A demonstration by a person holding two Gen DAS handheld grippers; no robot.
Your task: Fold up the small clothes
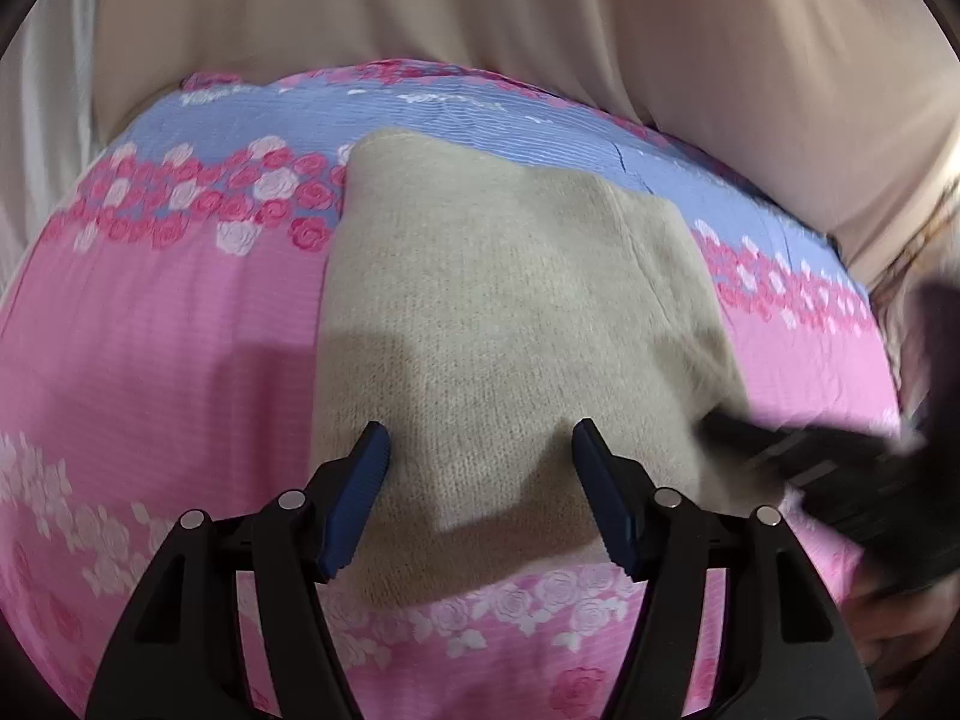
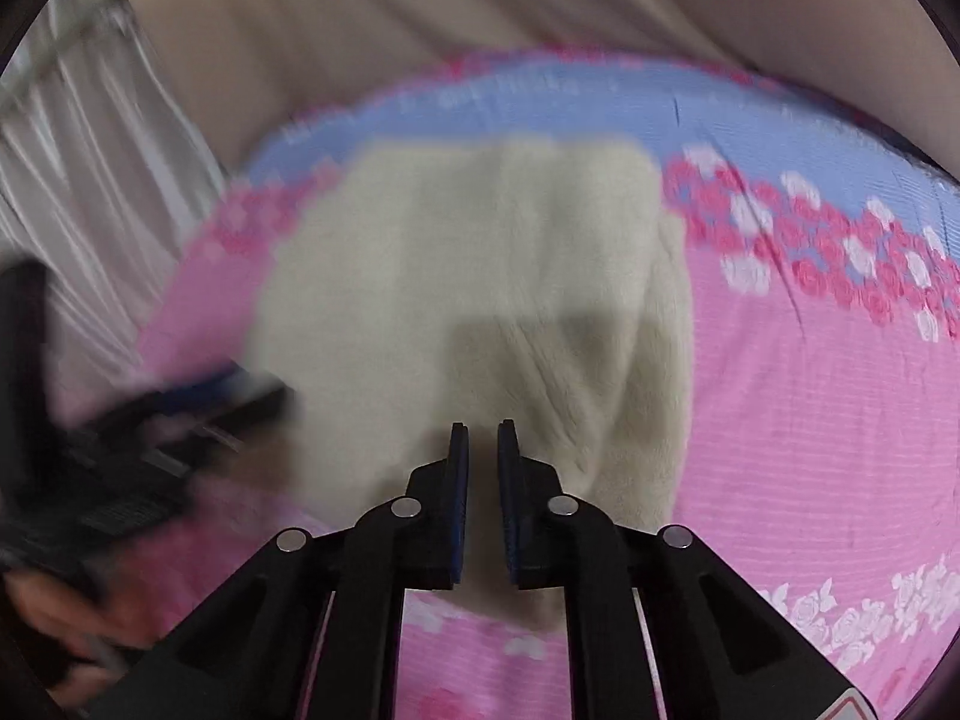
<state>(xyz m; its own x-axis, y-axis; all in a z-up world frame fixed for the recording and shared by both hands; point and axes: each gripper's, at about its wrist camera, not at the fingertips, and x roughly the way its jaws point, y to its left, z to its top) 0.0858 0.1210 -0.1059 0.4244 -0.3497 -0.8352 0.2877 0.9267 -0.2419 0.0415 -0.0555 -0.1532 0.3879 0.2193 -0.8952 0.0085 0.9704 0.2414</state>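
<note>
A small beige knitted garment (image 1: 510,312) is seen lying flat on a bedspread (image 1: 156,348) printed with pink and blue bands and rows of roses, with a plain beige cloth (image 1: 540,18) hanging behind the far edge. The garment already appears folded into a compact rectangle, with a layered edge visible along its right side, so the folding is judged to be well advanced; a further fold or a final smoothing may remain. The left gripper (image 1: 480,444) is held over the near part of the garment, its blue-padded jaws spread wide with nothing pinched between them. The right gripper (image 2: 483,441) is pointed down at the near edge of the garment, its jaws drawn almost together with only a thin gap showing; no cloth is seen held between them.
</note>
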